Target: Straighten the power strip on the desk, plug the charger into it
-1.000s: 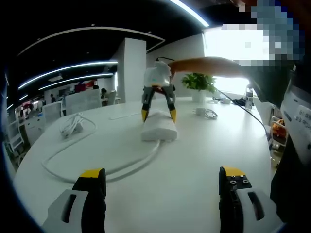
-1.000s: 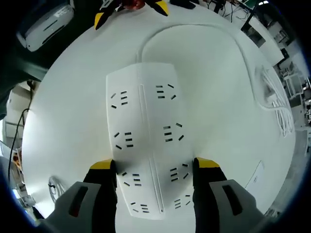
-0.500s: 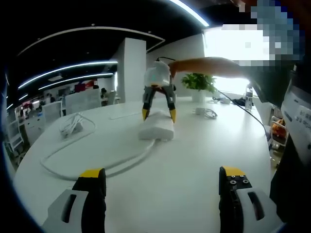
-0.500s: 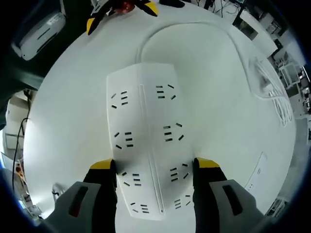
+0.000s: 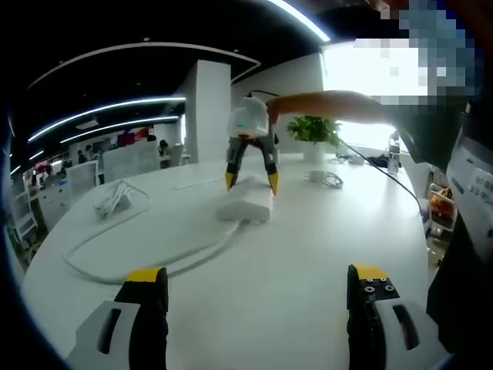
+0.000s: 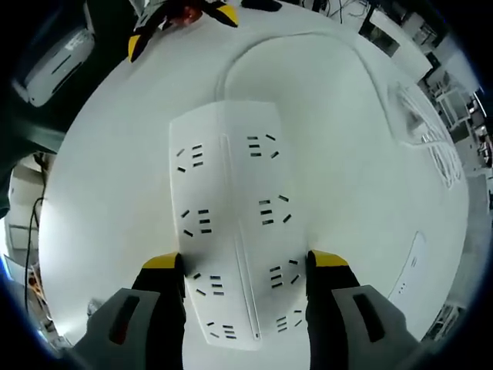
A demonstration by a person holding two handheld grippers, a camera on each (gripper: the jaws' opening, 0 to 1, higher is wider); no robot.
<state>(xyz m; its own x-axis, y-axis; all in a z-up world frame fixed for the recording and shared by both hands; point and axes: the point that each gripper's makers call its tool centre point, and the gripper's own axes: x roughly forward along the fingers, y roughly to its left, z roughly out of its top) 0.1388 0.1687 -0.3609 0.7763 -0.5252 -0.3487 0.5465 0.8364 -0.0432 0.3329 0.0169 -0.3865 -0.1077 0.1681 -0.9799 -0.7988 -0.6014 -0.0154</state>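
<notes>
A white power strip (image 6: 231,193) with several sockets lies on the white desk (image 6: 115,193), its sides clamped between my right gripper's (image 6: 243,260) yellow-tipped jaws. In the left gripper view the right gripper (image 5: 251,183) stands over the far end of the power strip (image 5: 246,206), whose white cord (image 5: 154,258) loops off to the left. My left gripper (image 5: 258,276) hangs open over the near desk with nothing between its jaws. Its tips (image 6: 181,29) show at the top of the right gripper view. A white charger with bundled cable (image 5: 114,199) lies at the left.
A second small white adapter with cable (image 5: 320,178) lies beyond the strip, near a potted plant (image 5: 314,129). A person's orange sleeve (image 5: 331,104) reaches to the right gripper. The coiled cable (image 6: 427,139) sits near the desk's edge. Office desks and chairs stand behind.
The right gripper has turned the power strip a little: its near end has swung left in the left gripper view, and the desk has rotated behind it in the right gripper view. The left gripper holds still.
</notes>
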